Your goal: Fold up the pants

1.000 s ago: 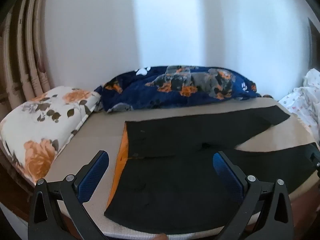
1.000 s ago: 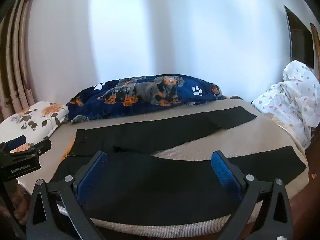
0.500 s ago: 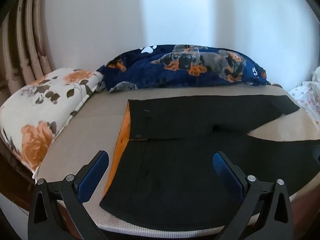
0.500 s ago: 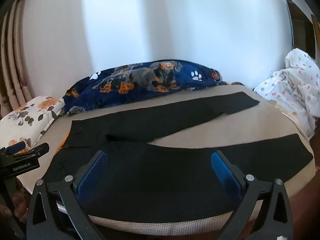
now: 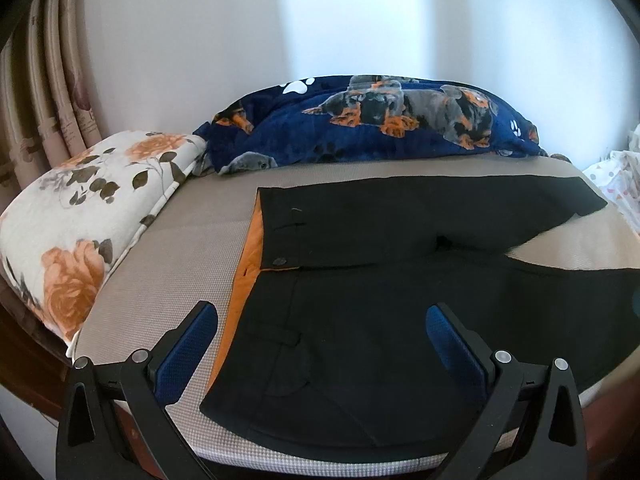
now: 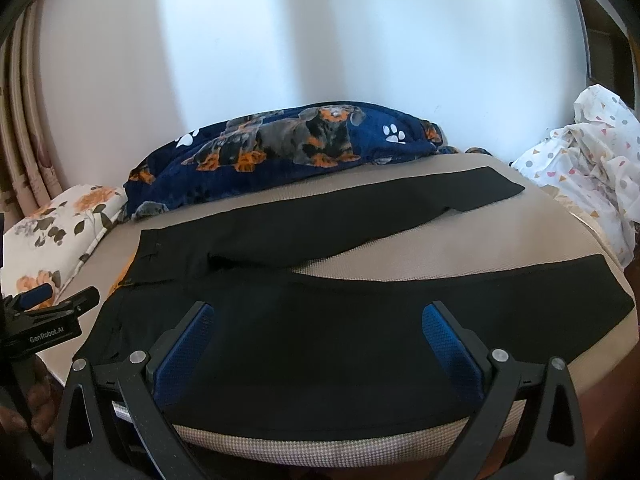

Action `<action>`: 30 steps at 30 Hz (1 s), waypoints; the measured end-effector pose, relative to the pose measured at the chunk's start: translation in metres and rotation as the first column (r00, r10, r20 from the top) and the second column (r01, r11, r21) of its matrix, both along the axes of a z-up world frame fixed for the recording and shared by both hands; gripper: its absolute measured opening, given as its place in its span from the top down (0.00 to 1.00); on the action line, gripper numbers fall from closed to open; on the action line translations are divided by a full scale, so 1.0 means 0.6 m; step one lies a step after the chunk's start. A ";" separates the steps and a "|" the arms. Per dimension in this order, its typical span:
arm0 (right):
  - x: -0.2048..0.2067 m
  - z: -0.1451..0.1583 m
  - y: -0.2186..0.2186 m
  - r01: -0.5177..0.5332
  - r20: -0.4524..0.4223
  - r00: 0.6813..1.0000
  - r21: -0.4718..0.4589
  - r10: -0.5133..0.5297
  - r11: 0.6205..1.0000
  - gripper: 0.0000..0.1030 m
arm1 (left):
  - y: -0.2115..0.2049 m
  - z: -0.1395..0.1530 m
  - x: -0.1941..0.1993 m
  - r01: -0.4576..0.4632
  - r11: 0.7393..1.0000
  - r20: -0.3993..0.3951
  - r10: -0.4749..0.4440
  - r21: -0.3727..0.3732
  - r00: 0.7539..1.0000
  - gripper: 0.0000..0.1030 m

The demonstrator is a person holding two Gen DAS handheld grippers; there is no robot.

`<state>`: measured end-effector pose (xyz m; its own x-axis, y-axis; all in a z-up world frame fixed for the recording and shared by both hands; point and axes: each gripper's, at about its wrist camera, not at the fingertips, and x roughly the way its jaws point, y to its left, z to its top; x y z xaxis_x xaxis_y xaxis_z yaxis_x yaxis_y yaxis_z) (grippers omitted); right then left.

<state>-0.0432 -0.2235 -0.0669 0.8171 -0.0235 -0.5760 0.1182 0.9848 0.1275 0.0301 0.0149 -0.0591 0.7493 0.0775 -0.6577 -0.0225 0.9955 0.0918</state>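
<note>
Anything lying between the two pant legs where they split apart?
No, between the legs of the black pants shows only a bare wedge of the beige mattress, clearest in the right wrist view.

Each gripper, left [image 5: 320, 334] and right [image 6: 318, 332], consists of two black angular fingers [image 5: 176, 344] with triangular cut-outs, silver screw heads and textured blue pads [image 5: 188, 340] on the inner faces. At the lower left of the right wrist view, the left gripper's black body carries white "GenRobot.AI" lettering [image 6: 47, 334]. A hand [image 6: 38, 396] shows below it.

Black pants [image 5: 400, 312] with orange lining, navy dog-print blanket [image 5: 372, 120], white orange-rose pillow [image 5: 88, 208].
</note>
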 end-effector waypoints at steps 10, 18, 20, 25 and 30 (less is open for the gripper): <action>0.003 -0.008 0.005 -0.013 -0.011 1.000 0.005 0.013 1.000 0.00 | 0.000 0.000 0.004 0.000 1.000 0.001 0.000 0.015 1.000 0.00; 0.004 -0.012 0.007 -0.018 -0.022 1.000 0.006 0.018 1.000 0.00 | 0.000 -0.006 0.004 0.007 1.000 -0.010 -0.006 0.022 1.000 0.00; 0.004 -0.013 0.008 -0.019 -0.026 0.999 0.006 0.019 1.000 0.00 | -0.001 -0.006 0.005 0.007 1.000 -0.009 -0.007 0.021 1.000 0.00; 0.006 -0.017 0.007 -0.016 -0.030 0.999 0.005 0.016 1.000 0.00 | 0.000 -0.010 0.008 0.009 1.000 -0.015 -0.009 0.023 1.000 0.00; 0.005 -0.021 0.005 -0.014 -0.038 0.999 0.003 0.014 1.000 0.00 | -0.002 -0.019 0.014 0.013 1.000 -0.032 -0.012 0.025 0.999 0.00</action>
<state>-0.0400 -0.2203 -0.0798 0.7951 -0.0107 -0.6064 0.1094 0.9860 0.1260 0.0387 0.0136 -0.0705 0.7291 0.0848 -0.6791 -0.0067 0.9931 0.1168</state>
